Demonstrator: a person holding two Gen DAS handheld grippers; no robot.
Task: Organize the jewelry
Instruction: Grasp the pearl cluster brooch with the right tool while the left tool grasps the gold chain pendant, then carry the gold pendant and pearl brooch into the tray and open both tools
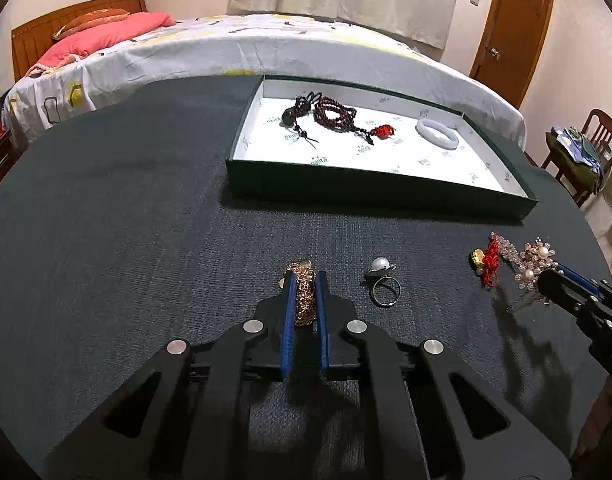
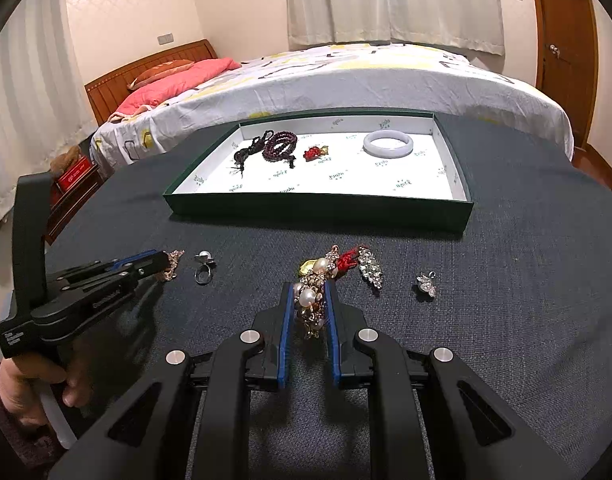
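Note:
My left gripper [image 1: 305, 280] is shut on a gold chain bracelet [image 1: 304, 300] that rests on the dark cloth; from the right wrist view it [image 2: 164, 264] shows at the left, held by a hand. My right gripper [image 2: 309, 290] is shut on a pearl and crystal ornament [image 2: 309, 300], with a red tassel charm [image 2: 341, 260] tangled at its far end. A pearl ring [image 1: 381, 280] lies between the two grippers. Beyond them stands a green tray [image 2: 317, 216] holding a white bangle [image 2: 387, 143], dark red beads [image 2: 281, 146], a black cord piece [image 2: 250, 152] and a red charm [image 2: 315, 152].
A crystal leaf clip [image 2: 369, 266] and a small crystal pendant [image 2: 425, 286] lie right of my right gripper. A bed [image 2: 345, 80] runs along the table's far edge. A wooden chair [image 1: 585, 152] stands at the right, a door [image 1: 513, 20] behind it.

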